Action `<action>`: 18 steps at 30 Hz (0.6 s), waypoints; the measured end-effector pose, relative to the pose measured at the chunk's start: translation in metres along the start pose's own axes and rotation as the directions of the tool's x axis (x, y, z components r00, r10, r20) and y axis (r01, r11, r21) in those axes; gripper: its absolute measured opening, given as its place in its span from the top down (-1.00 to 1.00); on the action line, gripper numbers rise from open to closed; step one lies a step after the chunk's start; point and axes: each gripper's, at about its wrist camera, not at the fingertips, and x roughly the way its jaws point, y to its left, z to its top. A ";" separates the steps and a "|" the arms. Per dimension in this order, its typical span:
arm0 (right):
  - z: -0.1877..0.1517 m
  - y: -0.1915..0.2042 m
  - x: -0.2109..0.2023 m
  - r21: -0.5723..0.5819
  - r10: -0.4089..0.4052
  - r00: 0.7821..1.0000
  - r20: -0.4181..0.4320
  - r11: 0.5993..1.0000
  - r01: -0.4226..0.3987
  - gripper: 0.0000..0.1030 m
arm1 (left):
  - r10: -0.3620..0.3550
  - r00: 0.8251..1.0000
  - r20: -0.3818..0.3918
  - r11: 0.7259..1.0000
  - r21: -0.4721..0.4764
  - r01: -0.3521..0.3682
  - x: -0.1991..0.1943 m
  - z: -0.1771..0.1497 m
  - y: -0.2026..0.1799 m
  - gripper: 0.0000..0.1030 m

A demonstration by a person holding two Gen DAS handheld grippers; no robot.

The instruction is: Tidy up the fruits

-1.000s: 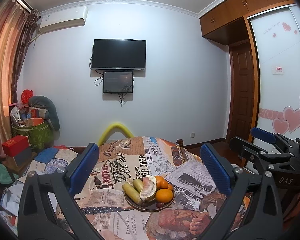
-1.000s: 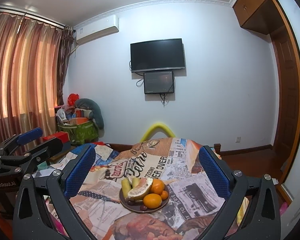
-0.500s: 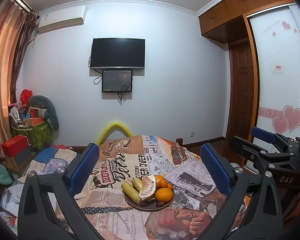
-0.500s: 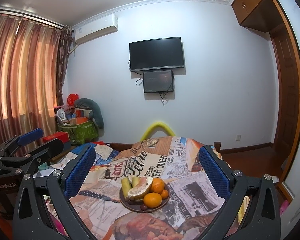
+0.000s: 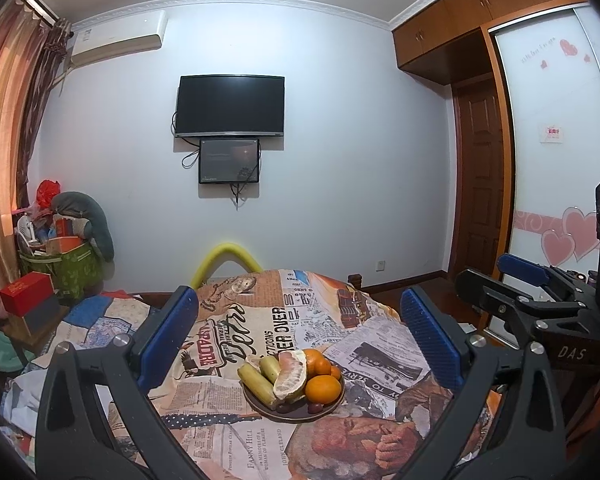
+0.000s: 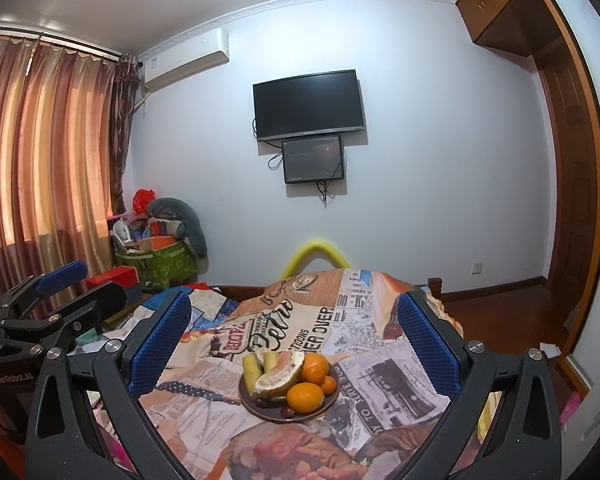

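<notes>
A dark round plate sits on a table draped in a newspaper-print cloth. It carries a peeled pomelo piece, two greenish bananas, oranges and small dark fruits. My left gripper is open and empty, held above and short of the plate. My right gripper is also open and empty, at a similar distance. Each gripper shows at the edge of the other's view.
A yellow chair back rises behind the table. A green bin full of clutter and a red box stand at the left by the curtains. A wooden door and a wardrobe are on the right.
Both views have drifted only slightly; the plate sits a touch higher in frame. Both grippers remain open.
</notes>
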 end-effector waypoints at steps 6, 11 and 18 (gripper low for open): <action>0.001 0.000 -0.001 -0.002 -0.003 1.000 0.001 1.000 0.003 -1.00 | -0.001 1.000 -0.001 1.000 -0.004 0.001 0.000 0.001 -0.001 -0.99; 0.001 0.000 -0.001 -0.007 -0.010 1.000 0.002 1.000 0.010 -1.00 | -0.014 1.000 0.000 1.000 -0.003 0.014 0.001 0.000 -0.001 -0.99; 0.000 0.001 0.000 -0.013 -0.014 1.000 -0.001 1.000 0.014 -1.00 | -0.021 1.000 -0.006 1.000 -0.004 0.021 0.002 0.000 -0.002 -0.99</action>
